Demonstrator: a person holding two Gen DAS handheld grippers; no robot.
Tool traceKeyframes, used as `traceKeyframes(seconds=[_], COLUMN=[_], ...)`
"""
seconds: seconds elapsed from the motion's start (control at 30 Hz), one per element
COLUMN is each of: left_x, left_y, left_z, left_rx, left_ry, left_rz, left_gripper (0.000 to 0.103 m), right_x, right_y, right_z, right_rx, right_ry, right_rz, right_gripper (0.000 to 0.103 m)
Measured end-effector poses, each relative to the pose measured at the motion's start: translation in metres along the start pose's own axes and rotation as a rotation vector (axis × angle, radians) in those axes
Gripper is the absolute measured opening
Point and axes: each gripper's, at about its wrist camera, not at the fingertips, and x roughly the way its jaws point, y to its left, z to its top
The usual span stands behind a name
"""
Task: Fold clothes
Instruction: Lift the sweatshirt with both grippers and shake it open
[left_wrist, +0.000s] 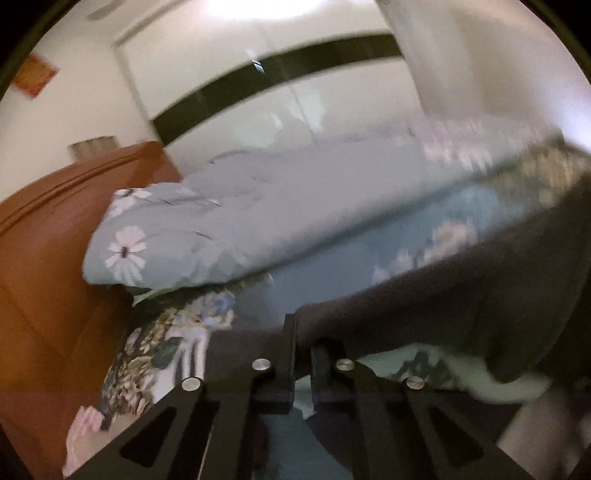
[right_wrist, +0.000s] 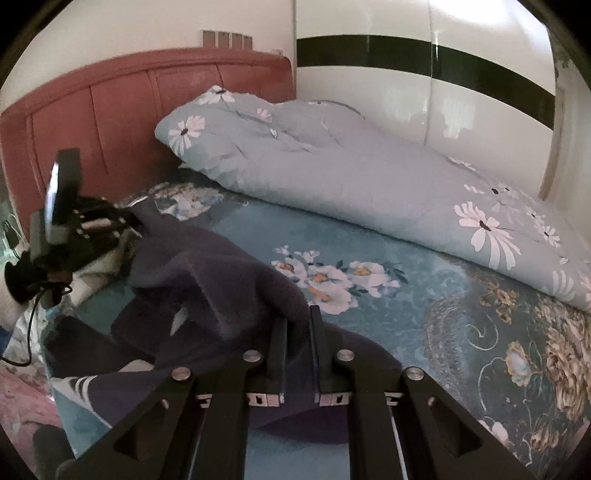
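A dark navy garment (right_wrist: 229, 288) with white stripes near one end lies partly lifted over the blue floral bedsheet (right_wrist: 406, 325). My right gripper (right_wrist: 298, 332) is shut on one bunched edge of it. In the right wrist view my left gripper (right_wrist: 125, 221) holds the garment's far end at the left, near the headboard. In the blurred left wrist view the same dark garment (left_wrist: 461, 295) stretches away to the right, and my left gripper (left_wrist: 303, 343) is shut on its edge, lifted above the sheet.
A folded pale blue quilt (right_wrist: 351, 173) with white flowers lies along the far side of the bed. A reddish-brown headboard (right_wrist: 122, 107) stands behind it, and white wardrobe doors (right_wrist: 461, 92) with a dark band line the right. A pink cloth (left_wrist: 83, 428) shows low at the left.
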Motion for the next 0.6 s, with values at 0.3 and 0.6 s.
traceKeyframes(seconds=[0.3, 0.6], left_x=[-0.116, -0.203], left_y=[-0.013, -0.032], left_z=[0.055, 0.090], left_rx=[-0.129, -0.175], left_ry=[-0.138, -0.271], left_rz=[-0.010, -0.073], left_gripper=[0.006, 0.006], right_x=[-0.093, -0.194], right_y=[-0.015, -0.029], right_z=[0.022, 0.047], right_rx=[-0.045, -0.119], right_ry=[-0.185, -0.359], right_rz=[-0.043, -0.120], right_gripper=[0.010, 0.010])
